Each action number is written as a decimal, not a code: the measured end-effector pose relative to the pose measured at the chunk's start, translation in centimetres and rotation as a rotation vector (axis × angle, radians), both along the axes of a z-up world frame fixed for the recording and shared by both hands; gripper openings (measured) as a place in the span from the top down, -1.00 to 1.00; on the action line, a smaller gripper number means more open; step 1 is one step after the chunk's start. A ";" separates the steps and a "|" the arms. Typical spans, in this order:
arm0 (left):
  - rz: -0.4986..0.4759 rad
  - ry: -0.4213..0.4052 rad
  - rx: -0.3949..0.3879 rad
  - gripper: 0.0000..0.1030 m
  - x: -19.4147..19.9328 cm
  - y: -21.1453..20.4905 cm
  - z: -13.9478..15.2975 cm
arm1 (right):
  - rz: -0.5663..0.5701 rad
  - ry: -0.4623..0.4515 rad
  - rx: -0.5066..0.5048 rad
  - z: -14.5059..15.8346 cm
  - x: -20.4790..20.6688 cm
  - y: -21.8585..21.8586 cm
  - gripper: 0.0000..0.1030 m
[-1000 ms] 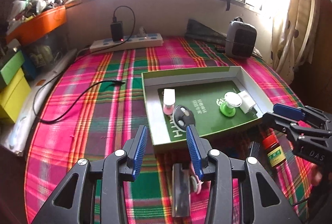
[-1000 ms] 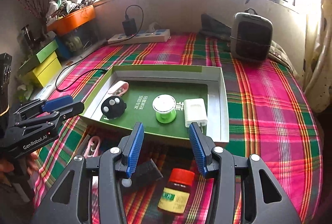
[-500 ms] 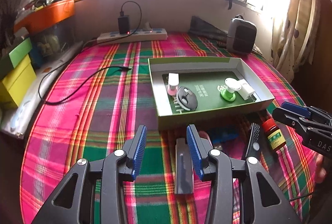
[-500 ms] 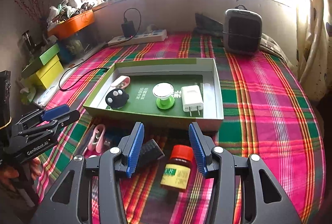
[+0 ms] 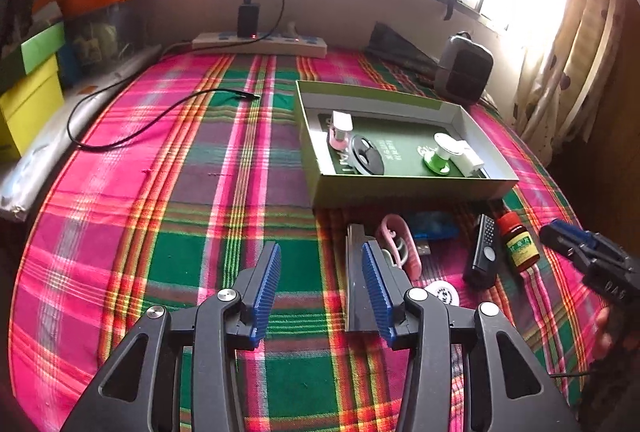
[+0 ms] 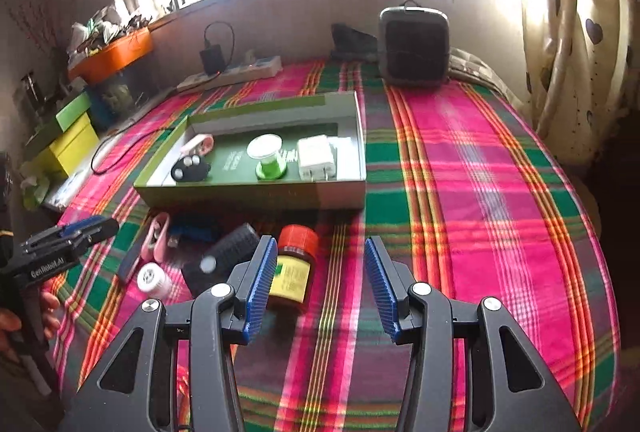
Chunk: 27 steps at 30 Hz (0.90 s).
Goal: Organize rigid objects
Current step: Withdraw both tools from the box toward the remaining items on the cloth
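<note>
A green box tray point(image 5: 404, 188) point(image 6: 256, 198) on the plaid cloth holds a pink clip, a black key fob point(image 5: 366, 154), a green spool point(image 6: 269, 156) and a white charger point(image 6: 316, 158). In front of it lie a red-capped bottle point(image 5: 518, 242) point(image 6: 294, 264), a black remote point(image 5: 484, 252) point(image 6: 224, 260), a pink clip point(image 5: 402, 242), a blue item point(image 5: 434, 226), a white round cap point(image 5: 442, 294) point(image 6: 150, 276) and a grey flat bar point(image 5: 354, 272). My left gripper point(image 5: 320, 286) is open and empty, left of the bar. My right gripper point(image 6: 320, 282) is open and empty, its left finger beside the bottle.
A power strip point(image 5: 260, 44) with a charger stands at the back wall, and a black cable point(image 5: 160, 120) lies on the cloth. A grey speaker point(image 6: 414, 46) stands at the back right. Yellow and green boxes point(image 5: 28, 92) sit at the left, curtains at the right.
Both grippers have pulled back and up from the tray, so the loose items in front of it show more fully. The right view has swung to the right. Both stay open.
</note>
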State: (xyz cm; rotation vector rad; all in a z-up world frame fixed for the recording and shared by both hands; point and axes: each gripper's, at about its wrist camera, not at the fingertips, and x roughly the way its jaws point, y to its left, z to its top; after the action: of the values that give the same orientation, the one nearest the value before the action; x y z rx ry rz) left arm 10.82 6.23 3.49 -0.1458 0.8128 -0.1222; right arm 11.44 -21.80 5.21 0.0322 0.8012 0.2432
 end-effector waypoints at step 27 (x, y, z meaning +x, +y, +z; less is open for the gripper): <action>-0.053 0.077 0.139 0.08 0.6 -2.9 -2.1 | 0.037 0.077 -0.136 -3.1 2.3 2.5 0.00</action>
State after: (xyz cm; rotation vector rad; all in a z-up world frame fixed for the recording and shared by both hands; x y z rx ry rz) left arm 11.41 3.32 1.44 0.0023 0.8992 -0.1101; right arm 13.75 -19.30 2.11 -0.1023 0.8939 0.2230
